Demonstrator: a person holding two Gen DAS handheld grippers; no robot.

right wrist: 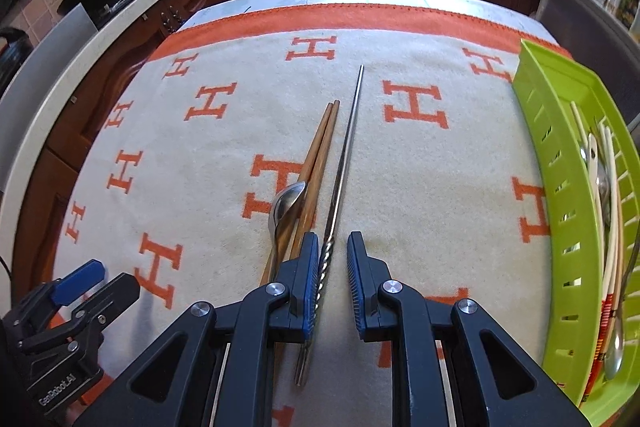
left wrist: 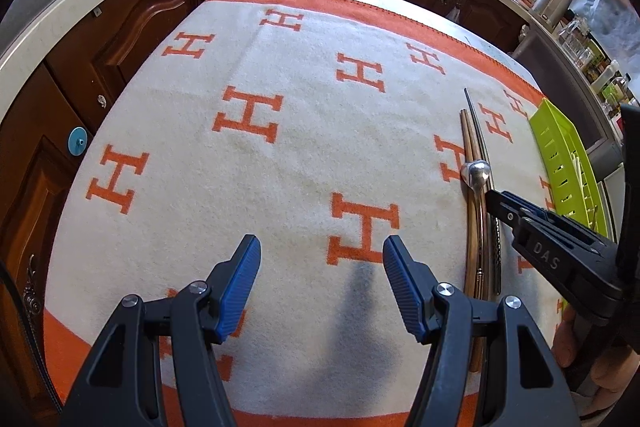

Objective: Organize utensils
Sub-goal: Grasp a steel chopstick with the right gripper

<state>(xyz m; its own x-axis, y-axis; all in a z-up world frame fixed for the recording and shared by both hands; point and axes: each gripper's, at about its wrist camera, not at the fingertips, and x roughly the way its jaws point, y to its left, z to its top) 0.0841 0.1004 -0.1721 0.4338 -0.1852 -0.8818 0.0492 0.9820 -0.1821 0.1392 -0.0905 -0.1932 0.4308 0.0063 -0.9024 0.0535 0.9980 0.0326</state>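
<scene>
A metal chopstick [right wrist: 344, 155] with a twisted handle lies on the blanket beside two wooden chopsticks [right wrist: 316, 163] and a metal spoon [right wrist: 286, 207]. My right gripper [right wrist: 334, 267] is open, its fingers on either side of the metal chopstick's handle, the left pad close to it. The same utensils show at the right of the left wrist view: metal chopstick [left wrist: 478, 131], wooden chopsticks [left wrist: 468, 143], spoon [left wrist: 476, 171]. My left gripper [left wrist: 322, 267] is open and empty above bare blanket, left of the utensils. The right gripper [left wrist: 496, 199] shows there too.
A green slotted tray [right wrist: 560, 163] at the table's right edge holds several utensils; it also shows in the left wrist view [left wrist: 560, 151]. A white and orange blanket [left wrist: 280, 147] covers the table. Dark wood cabinets and a counter surround it.
</scene>
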